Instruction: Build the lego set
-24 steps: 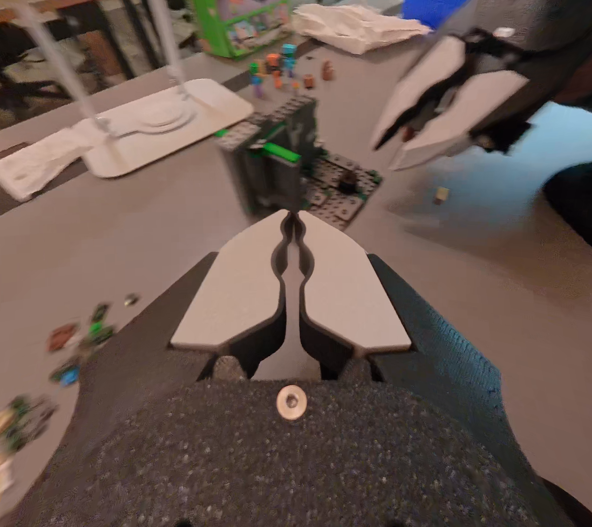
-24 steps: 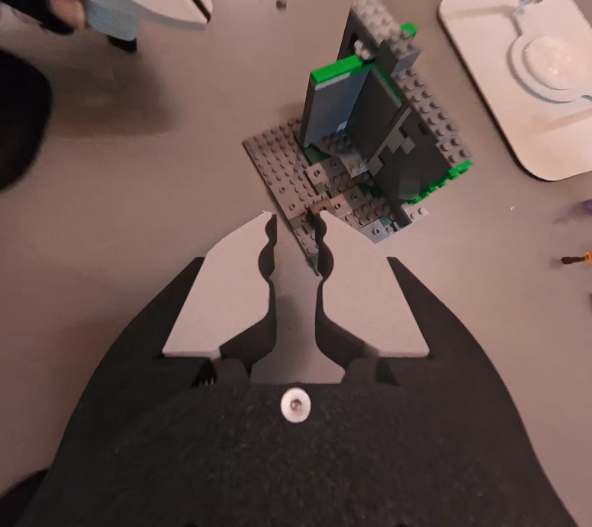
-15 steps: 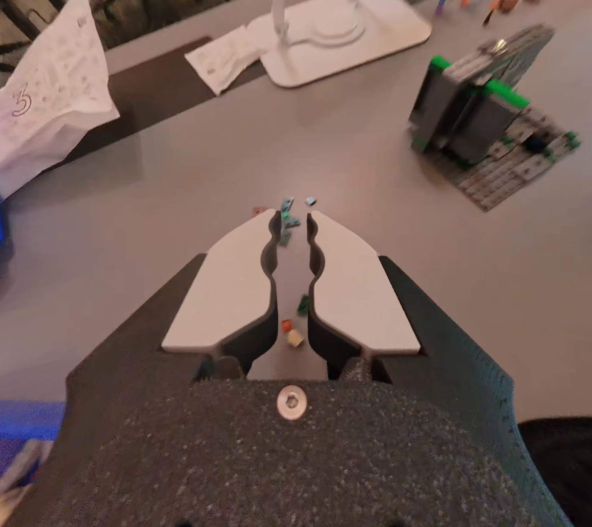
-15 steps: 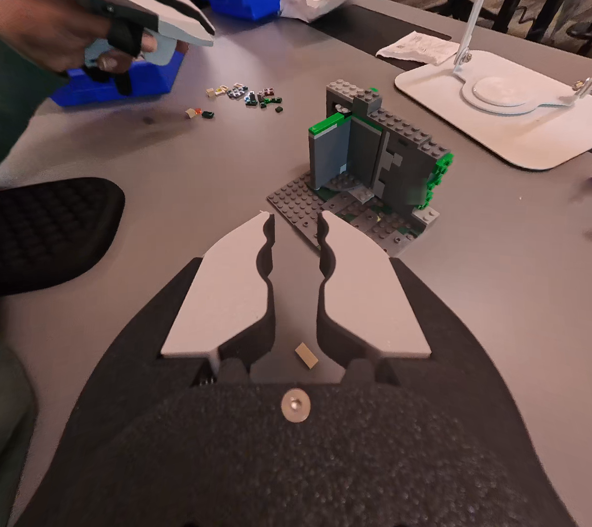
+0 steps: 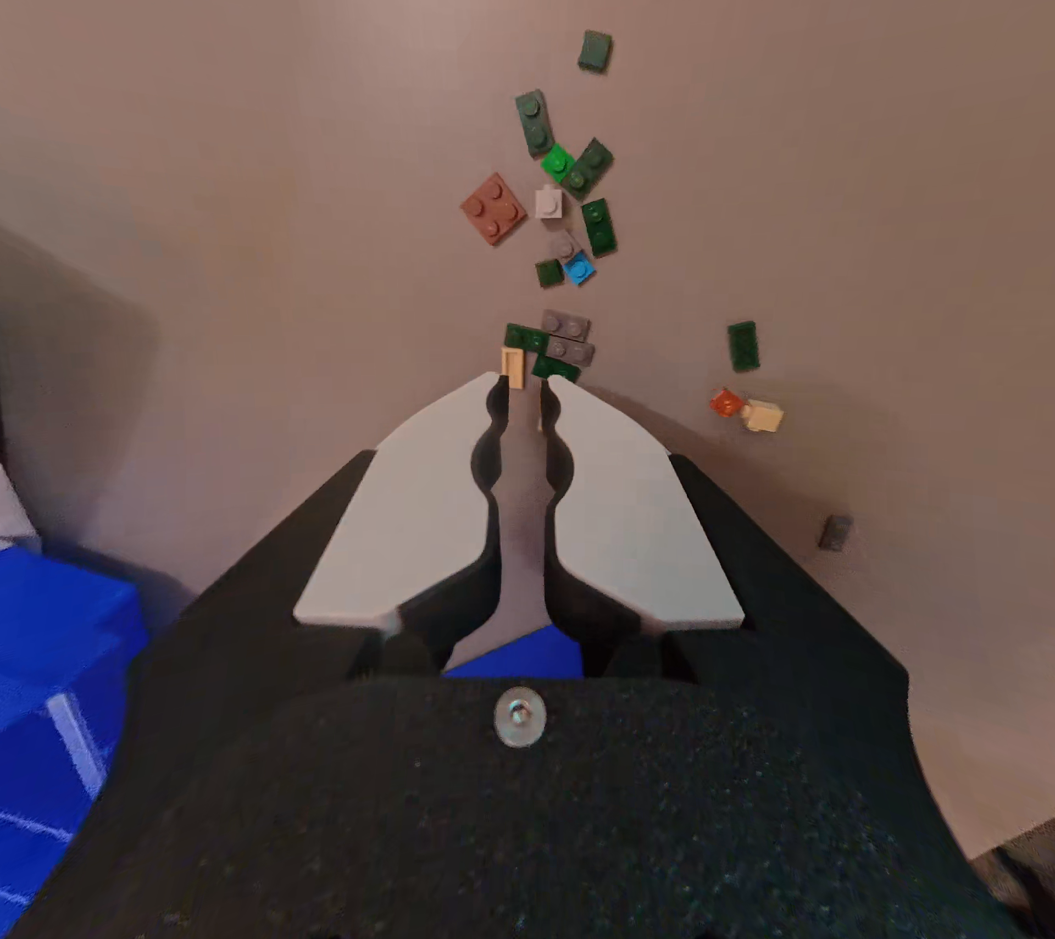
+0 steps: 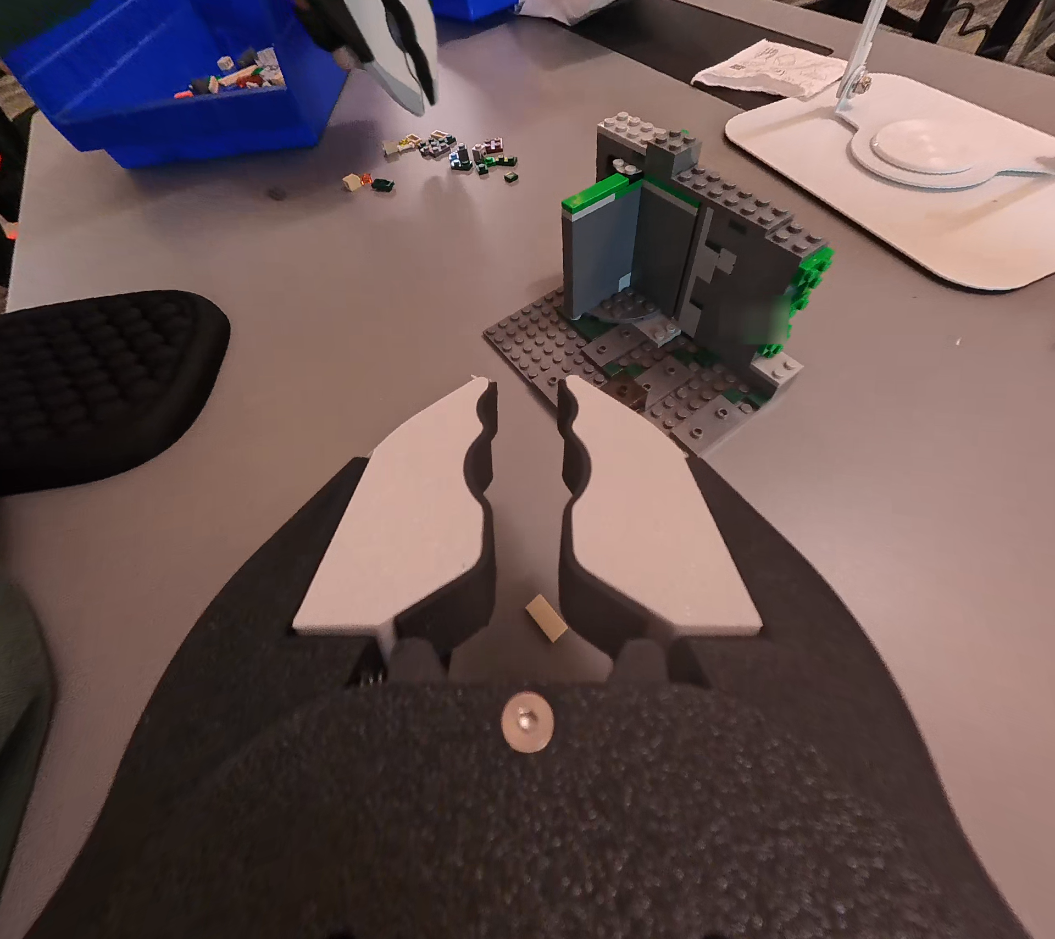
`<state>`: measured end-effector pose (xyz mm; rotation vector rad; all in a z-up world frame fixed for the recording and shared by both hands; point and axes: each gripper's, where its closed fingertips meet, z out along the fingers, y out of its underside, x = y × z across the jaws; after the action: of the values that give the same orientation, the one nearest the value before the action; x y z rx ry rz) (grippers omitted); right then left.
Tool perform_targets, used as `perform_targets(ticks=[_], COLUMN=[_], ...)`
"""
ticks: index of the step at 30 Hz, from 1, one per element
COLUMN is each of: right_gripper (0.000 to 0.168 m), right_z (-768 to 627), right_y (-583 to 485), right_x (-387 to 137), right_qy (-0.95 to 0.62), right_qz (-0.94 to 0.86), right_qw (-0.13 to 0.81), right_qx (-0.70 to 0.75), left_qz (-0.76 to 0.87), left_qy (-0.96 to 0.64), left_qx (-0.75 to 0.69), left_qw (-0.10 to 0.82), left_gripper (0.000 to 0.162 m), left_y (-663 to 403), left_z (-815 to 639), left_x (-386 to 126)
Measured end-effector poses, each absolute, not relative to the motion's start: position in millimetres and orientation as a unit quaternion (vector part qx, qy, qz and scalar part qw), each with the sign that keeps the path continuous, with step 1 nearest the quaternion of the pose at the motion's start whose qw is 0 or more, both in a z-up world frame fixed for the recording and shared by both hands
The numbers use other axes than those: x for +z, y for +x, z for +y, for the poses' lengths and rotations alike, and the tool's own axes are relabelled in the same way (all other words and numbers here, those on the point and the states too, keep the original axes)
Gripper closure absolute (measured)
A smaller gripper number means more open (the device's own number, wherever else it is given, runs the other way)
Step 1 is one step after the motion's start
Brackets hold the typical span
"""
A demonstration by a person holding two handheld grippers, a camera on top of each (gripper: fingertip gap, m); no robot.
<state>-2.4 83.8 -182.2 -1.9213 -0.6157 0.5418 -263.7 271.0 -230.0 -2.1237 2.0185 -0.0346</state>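
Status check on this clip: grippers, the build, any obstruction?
Left gripper open, empty, over scattered loose bricks. Right gripper open, empty, before grey-and-green lego wall build. Small tan tile lies beneath right gripper; nothing blocking.

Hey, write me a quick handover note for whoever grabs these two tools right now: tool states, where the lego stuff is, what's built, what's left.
Left tool: open, empty, poised over the scatter of small loose lego plates, tips beside a tan tile.
Right tool: open, empty, above the grey table, in front of the build; a small tan piece lies on the table between its fingers.
Built: grey studded baseplate carrying tall grey walls with green trim.
More parts sit in the blue plastic bin.
Left: pick pieces from the scatter and add them; nothing is gripped yet.
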Motion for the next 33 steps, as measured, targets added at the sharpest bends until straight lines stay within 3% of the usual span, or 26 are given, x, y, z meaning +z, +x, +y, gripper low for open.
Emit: perform_targets(ticks=[13, 23, 29, 33], right_gripper=[0.15, 0.15, 0.15, 0.15], right_z=[83, 81, 79, 71], right_y=[-3, -5, -12, -26], right_x=[-185, -186, -177, -163], right_qy=[-0.796, -0.794, -0.776, -0.735], right_qz=[-0.254, -0.265, -0.279, -0.334], right_qw=[0.496, 0.494, 0.512, 0.542], right_qx=[0.236, 0.234, 0.242, 0.234], left_qz=[0.703, 0.691, 0.693, 0.712], left_qy=[-0.709, -0.72, -0.693, -0.636], left_qx=[-0.043, -0.051, -0.158, -0.278], left_qw=[0.023, 0.041, 0.118, 0.104], left_gripper=[0.148, 0.155, 0.155, 0.155], left_y=[-274, -273, -224, -175], left_z=[279, 285, 245, 172], left_x=[-255, -254, -209, -186])
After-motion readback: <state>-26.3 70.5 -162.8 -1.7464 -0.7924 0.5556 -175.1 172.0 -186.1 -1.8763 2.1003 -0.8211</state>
